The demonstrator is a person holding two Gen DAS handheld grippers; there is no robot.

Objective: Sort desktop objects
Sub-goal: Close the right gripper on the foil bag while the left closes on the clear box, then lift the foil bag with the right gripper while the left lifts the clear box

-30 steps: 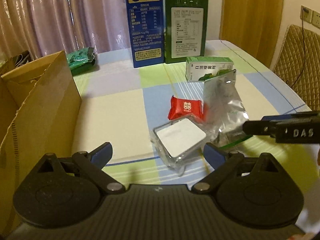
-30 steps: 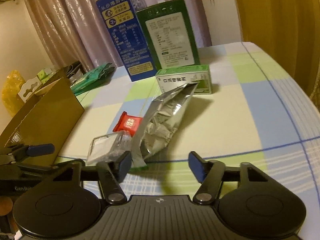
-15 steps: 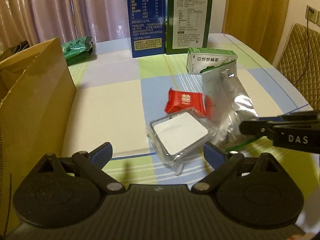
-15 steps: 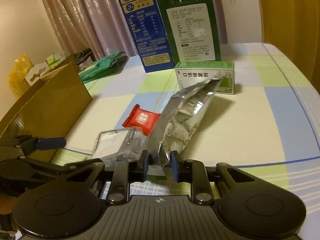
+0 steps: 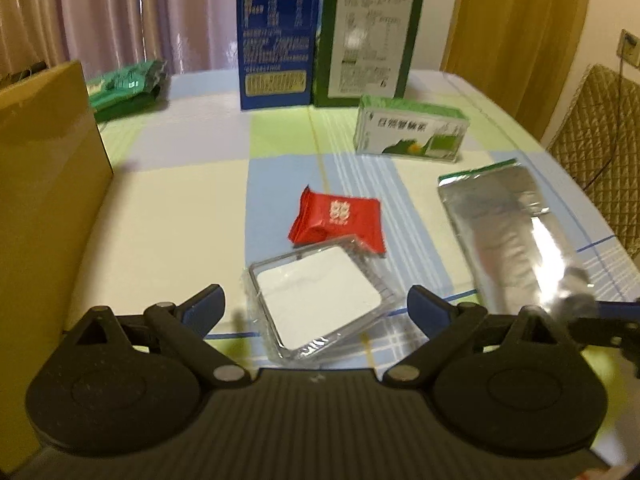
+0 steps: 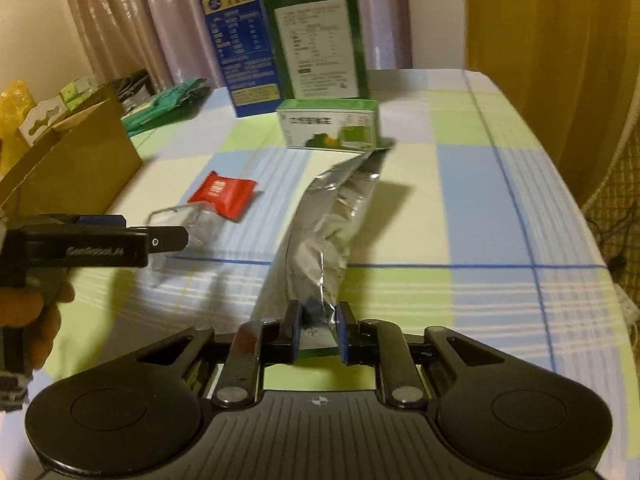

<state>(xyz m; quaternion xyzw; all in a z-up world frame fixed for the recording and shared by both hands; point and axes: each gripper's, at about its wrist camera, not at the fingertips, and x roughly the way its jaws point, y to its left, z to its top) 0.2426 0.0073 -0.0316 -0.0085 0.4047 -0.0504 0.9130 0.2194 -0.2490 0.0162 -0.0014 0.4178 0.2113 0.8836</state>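
Right gripper [image 6: 316,330], spread a second ago, now pinches our foil pouch [image 6: 332,232] at lower centre; pouch secured for sorting. Left gripper [image 5: 316,312] spread over clear case [image 5: 320,304].

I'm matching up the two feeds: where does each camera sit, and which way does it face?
Left wrist: on the left gripper, looking down across the table at the clear case; its open fingers show.
Right wrist: on the right gripper, facing the same way, shut on the silver pouch; a hand shows at left.
Shared: red packet, pouch, boxes.
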